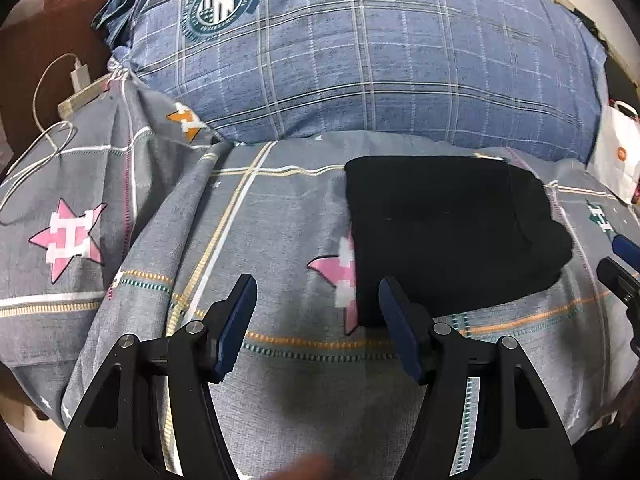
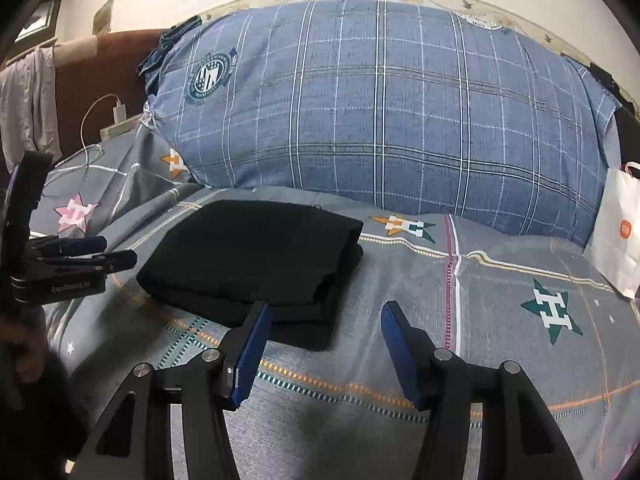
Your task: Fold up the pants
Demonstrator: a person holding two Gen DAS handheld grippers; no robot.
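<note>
The left tool point(image 1: 318, 300) and the right tool point(image 2: 326, 316) hang above the bed point(image 2: 500, 340), fingers spread apart, gripping nothing. Just beyond them the black pants point(image 2: 248, 258) lie folded on the sheet, before a blue plaid pillow point(image 2: 380, 112).

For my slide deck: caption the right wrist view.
Folded black pants lie on the bedspread; the right hand-held gripper hovers open beside them.
</note>
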